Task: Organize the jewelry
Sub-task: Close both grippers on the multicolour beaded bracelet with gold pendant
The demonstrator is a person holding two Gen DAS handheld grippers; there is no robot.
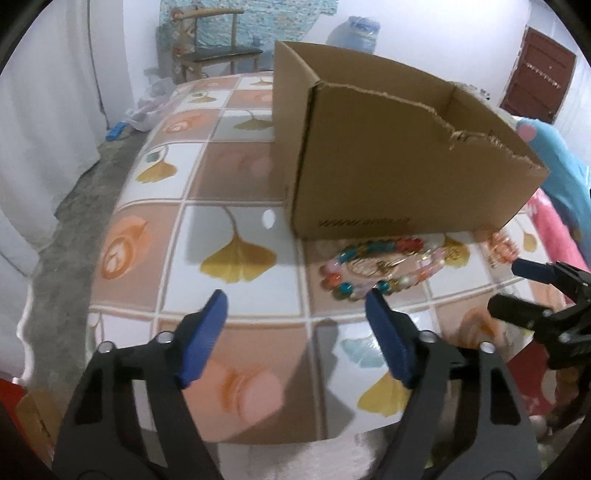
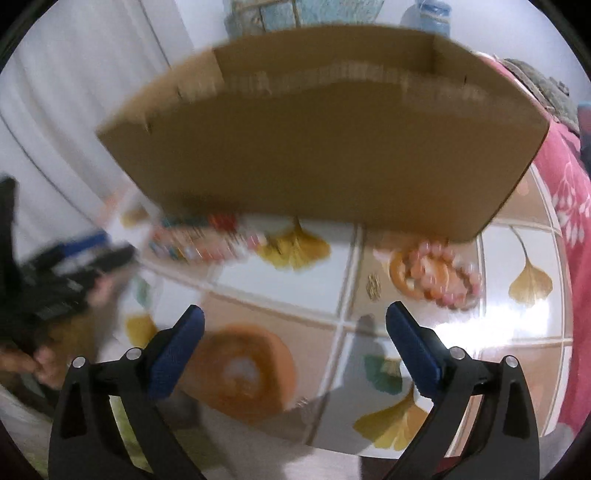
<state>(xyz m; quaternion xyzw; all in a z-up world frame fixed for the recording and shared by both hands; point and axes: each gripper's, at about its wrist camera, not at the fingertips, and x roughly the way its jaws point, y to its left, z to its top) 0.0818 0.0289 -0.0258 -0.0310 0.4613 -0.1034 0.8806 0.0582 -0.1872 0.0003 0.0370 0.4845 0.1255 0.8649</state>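
Note:
A multicoloured bead bracelet (image 1: 376, 267) lies on the tablecloth just in front of the open cardboard box (image 1: 388, 177). My left gripper (image 1: 295, 299) hovers near it, open, nothing between its blue pads; the right pad's tip is close to the bracelet's near edge. A pink-and-orange bead bracelet (image 1: 504, 249) lies further right. In the right wrist view that pink bracelet (image 2: 458, 291) sits ahead and right of my open, empty right gripper (image 2: 295, 312). The box (image 2: 314, 155) fills the top and the multicoloured bracelet (image 2: 199, 243) is blurred at left. A small gold piece (image 2: 373, 286) lies beside the pink bracelet.
The table (image 1: 251, 184) wears a glossy cloth printed with tiles and ginkgo leaves; its edge drops off to the left and near side. Pink fabric (image 2: 569, 184) borders the right. A chair (image 1: 218, 44) and a water bottle (image 1: 360, 31) stand behind. A hand (image 2: 40, 365) shows at lower left.

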